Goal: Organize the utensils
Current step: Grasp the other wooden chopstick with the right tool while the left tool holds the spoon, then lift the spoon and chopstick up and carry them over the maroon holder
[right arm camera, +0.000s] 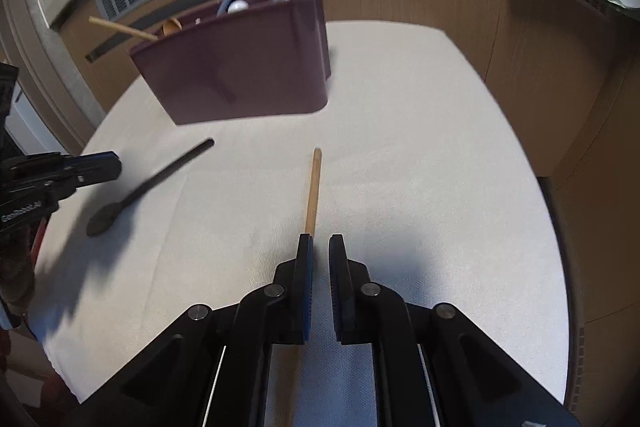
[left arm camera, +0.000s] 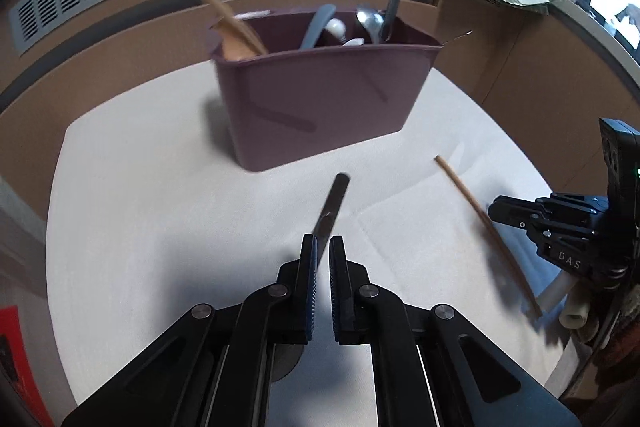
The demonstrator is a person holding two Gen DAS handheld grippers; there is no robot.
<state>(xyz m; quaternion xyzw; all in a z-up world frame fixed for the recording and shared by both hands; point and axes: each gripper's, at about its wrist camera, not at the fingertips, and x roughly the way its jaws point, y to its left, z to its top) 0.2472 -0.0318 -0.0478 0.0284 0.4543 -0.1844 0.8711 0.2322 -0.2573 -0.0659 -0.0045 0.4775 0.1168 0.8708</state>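
Utensils: my left gripper (left arm camera: 323, 247) and right gripper (right arm camera: 320, 247), both parted, straddle spoon (left arm camera: 330, 207) and chopstick (right arm camera: 313, 187); next: pinch, lift to far bin (left arm camera: 320, 99).

A bin (left arm camera: 320, 99) is standing on the cloth (left arm camera: 160, 227) before me, holding spoons (left arm camera: 370, 21) and a wooden spoon (left arm camera: 224, 15). Nearer to me, a dark spoon (right arm camera: 148, 183) is lying at left, and a wooden stick (right arm camera: 313, 187) is lying at its right.
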